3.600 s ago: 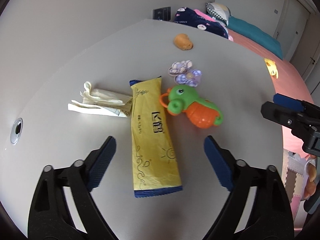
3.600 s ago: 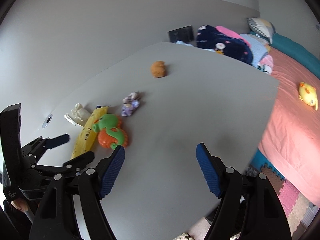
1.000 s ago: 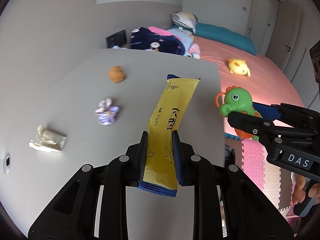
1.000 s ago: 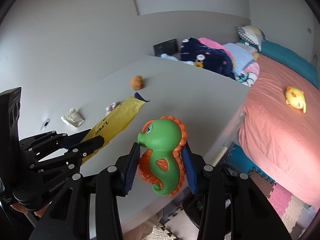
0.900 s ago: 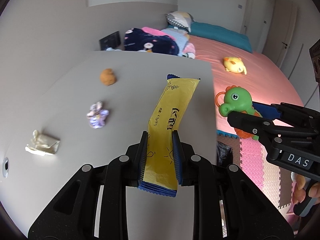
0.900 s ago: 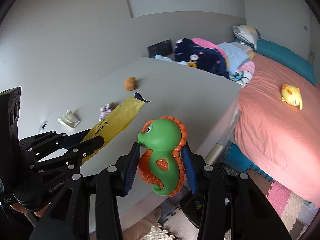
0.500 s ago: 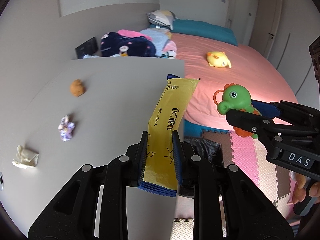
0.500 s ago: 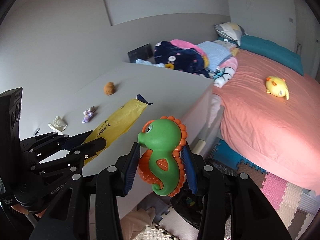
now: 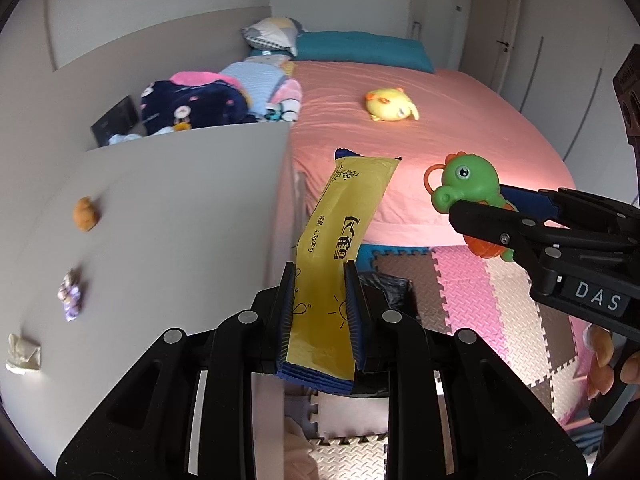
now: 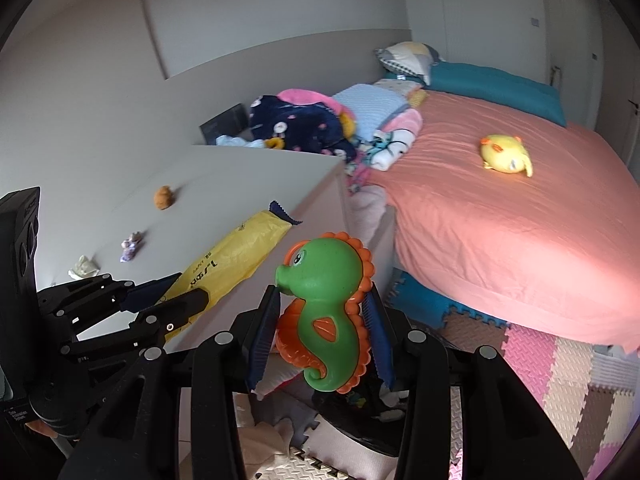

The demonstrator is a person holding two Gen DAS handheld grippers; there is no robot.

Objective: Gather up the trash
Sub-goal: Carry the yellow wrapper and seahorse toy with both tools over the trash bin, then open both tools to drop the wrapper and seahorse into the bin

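My left gripper point(image 9: 318, 312) is shut on a long yellow snack wrapper point(image 9: 340, 240) and holds it in the air past the table's right edge. The wrapper also shows in the right wrist view point(image 10: 236, 260). My right gripper point(image 10: 320, 336) is shut on a green and orange seahorse toy point(image 10: 324, 300), also seen in the left wrist view point(image 9: 468, 196). A black-lined trash bin point(image 9: 384, 292) stands on the floor below both grippers, mostly hidden. On the grey table point(image 9: 168, 216) lie a crumpled white paper point(image 9: 24, 354), a purple wad point(image 9: 70, 300) and an orange lump point(image 9: 85, 213).
A bed with a pink sheet point(image 10: 500, 216) fills the right side, with a yellow plush toy point(image 10: 505, 153) on it. Bundled blankets and pillows point(image 10: 320, 120) lie at its head. Coloured foam mats point(image 9: 480, 280) cover the floor.
Both grippers have lifted their objects off the table and carried them right, beyond the table's edge, over the floor and bin. The table and its scraps have slid to the left.
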